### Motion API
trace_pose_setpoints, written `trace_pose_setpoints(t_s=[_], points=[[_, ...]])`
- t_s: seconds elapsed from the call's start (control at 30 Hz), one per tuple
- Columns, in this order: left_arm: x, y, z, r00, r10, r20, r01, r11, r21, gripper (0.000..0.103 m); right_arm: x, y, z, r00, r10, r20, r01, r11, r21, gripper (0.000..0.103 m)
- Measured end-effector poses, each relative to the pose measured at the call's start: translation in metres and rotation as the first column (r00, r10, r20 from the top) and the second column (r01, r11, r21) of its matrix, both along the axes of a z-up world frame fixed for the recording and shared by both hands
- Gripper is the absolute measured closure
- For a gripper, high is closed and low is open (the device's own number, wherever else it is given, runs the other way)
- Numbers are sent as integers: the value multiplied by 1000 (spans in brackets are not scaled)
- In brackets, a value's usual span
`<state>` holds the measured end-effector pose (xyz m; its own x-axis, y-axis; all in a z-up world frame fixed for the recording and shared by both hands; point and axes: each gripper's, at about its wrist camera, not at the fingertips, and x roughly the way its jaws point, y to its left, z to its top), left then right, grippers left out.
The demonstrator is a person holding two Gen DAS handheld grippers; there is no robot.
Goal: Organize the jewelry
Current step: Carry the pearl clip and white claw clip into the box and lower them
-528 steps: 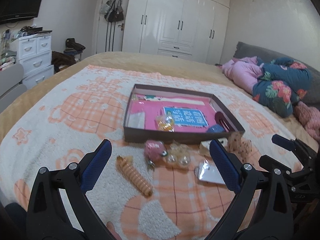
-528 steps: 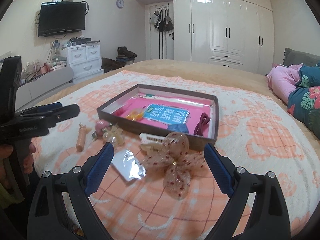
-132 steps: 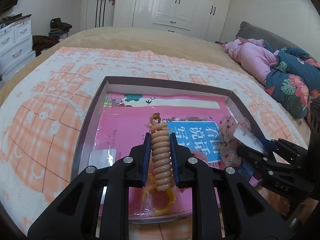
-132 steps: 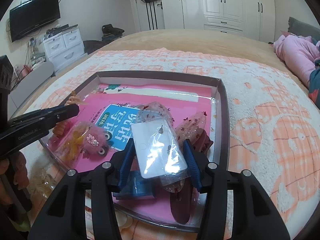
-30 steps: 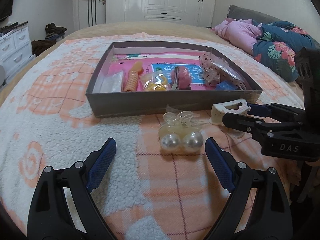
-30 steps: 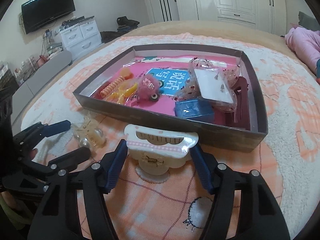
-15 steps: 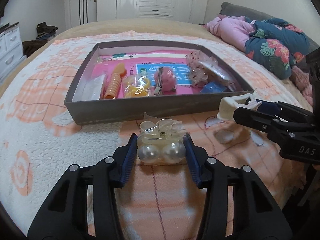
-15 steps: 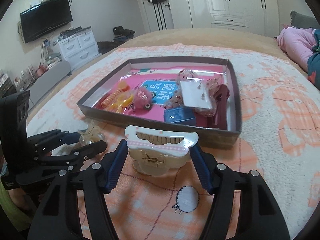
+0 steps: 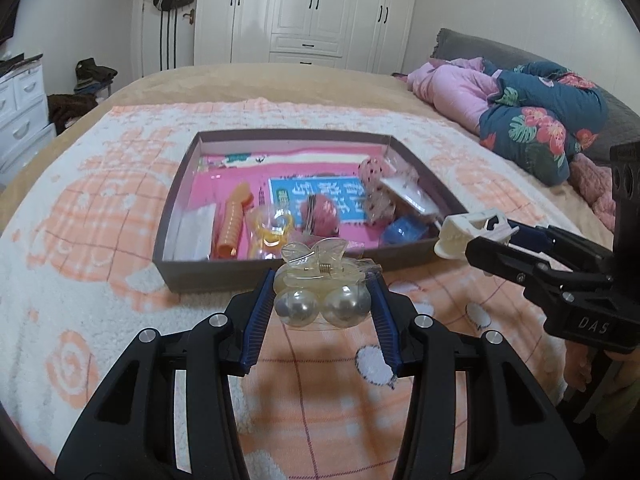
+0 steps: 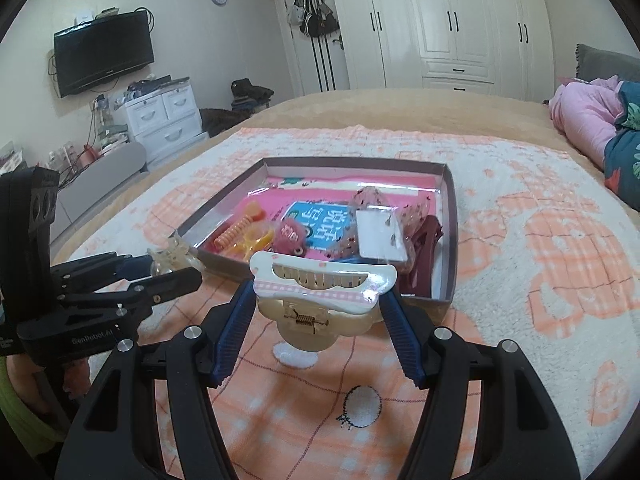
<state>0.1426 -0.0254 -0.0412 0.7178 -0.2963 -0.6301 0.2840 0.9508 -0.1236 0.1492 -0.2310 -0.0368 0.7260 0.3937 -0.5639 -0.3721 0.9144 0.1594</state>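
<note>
My left gripper (image 9: 320, 308) is shut on a clear hair claw with two big pearls (image 9: 320, 292), held above the blanket just in front of the box. My right gripper (image 10: 320, 304) is shut on a white-and-pink hair claw (image 10: 320, 292), also lifted near the box's front edge; it shows at the right of the left wrist view (image 9: 468, 232). The shallow dark box (image 9: 176, 208) lies ahead, holding an orange spiral tie (image 9: 232, 224), yellow rings (image 9: 272, 228), a pink fuzzy clip (image 9: 320, 216), a dotted bow (image 9: 372, 184), a white card (image 10: 378, 236) and a blue piece (image 9: 404, 232).
The box lies on a white-and-orange fleece blanket (image 9: 100, 216) on a bed. Pink and floral bedding (image 9: 520, 112) lies at the far right. A wardrobe (image 9: 304, 12) stands behind, white drawers (image 10: 160, 120) and a TV (image 10: 104, 52) at the left.
Both grippers have lifted with their hair claws and moved closer to the box's front edge. One second ago the left gripper was open around the pearl claw; it has closed on it.
</note>
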Motion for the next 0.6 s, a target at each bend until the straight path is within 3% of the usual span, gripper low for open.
trace_pose_setpoints(t_s=[0.3,0.6], points=[[15,-5,14,999,-9,33,9,1000,-10,65,6,-13,9,998,-45,36,45,999,0,41],[58,1,11,999,35,21,-35,999,-7,65,35,-18,12,996,-78,33,78,997,-4,41]])
